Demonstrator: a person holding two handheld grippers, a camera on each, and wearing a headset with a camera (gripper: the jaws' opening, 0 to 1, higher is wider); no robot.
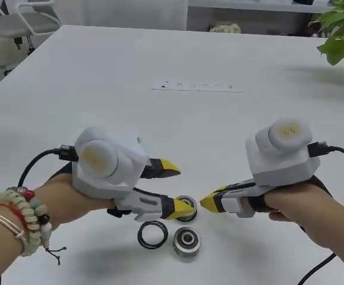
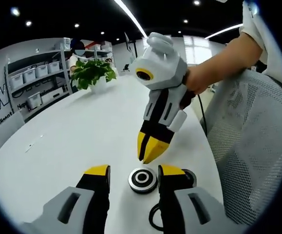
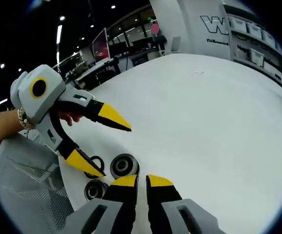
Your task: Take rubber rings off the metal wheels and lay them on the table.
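Left gripper (image 1: 185, 189) spread wide, a metal wheel (image 2: 143, 180) lying just ahead between its tips; right gripper (image 1: 206, 203) nearly closed, empty, near that wheel

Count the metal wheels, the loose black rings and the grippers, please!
Metal wheels: 2
Loose rubber rings: 1
Grippers: 2, the left gripper and the right gripper
Total: 5

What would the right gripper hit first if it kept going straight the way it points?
Most likely the metal wheel just ahead, between the left gripper's open jaws; depth is hard to judge.
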